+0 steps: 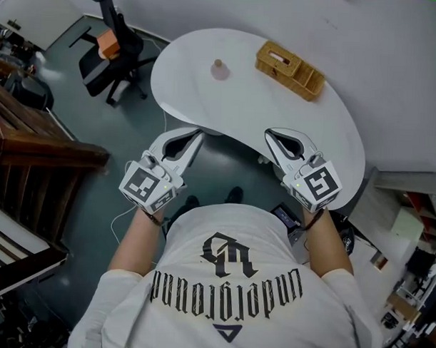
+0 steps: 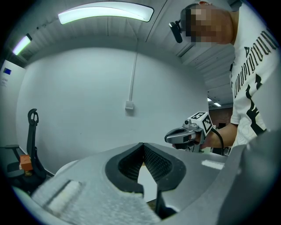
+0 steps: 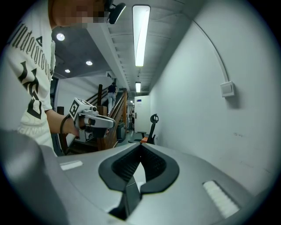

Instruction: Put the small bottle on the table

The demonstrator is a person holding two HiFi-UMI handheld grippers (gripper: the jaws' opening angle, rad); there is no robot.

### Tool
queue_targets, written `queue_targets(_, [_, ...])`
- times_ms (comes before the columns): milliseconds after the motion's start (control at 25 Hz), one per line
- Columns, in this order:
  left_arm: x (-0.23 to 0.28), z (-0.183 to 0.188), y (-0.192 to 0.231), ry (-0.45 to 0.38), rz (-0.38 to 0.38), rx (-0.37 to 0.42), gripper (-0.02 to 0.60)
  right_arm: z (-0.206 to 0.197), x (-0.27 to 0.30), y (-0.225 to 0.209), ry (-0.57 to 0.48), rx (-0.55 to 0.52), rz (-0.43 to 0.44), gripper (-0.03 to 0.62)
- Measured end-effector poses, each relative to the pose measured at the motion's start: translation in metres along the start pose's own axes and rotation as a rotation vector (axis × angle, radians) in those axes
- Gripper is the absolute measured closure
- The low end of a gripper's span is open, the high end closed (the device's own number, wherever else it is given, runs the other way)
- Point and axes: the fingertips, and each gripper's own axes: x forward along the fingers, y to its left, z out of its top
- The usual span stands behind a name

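Two grippers, each with jaws clenched on nothing: left gripper (image 1: 198,133) at centre-left, right gripper (image 1: 270,133) at centre-right, both at the lower edge of one white table (image 1: 234,106). One small bottle (image 1: 220,68) stands upright on it at upper centre, one wicker tray (image 1: 289,69) to its right, one office chair (image 1: 112,41) upper left

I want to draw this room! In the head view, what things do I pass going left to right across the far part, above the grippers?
First the black office chair → small bottle → wicker basket. The last two sit on the white table.
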Motion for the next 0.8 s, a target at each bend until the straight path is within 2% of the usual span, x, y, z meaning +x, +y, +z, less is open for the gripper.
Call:
queue_targets(360, [-0.058, -0.004, -0.005, -0.002, -0.031, 0.016, 0.574, 0.006, -0.005, 0.056, -0.011, 0.004, -0.046, 0.592])
queue_targets(800, [-0.168, -0.022, -0.010, -0.010, -0.063, 0.005, 0.574, 0.015, 0.012, 0.167, 0.005, -0.004, -0.074, 0.592])
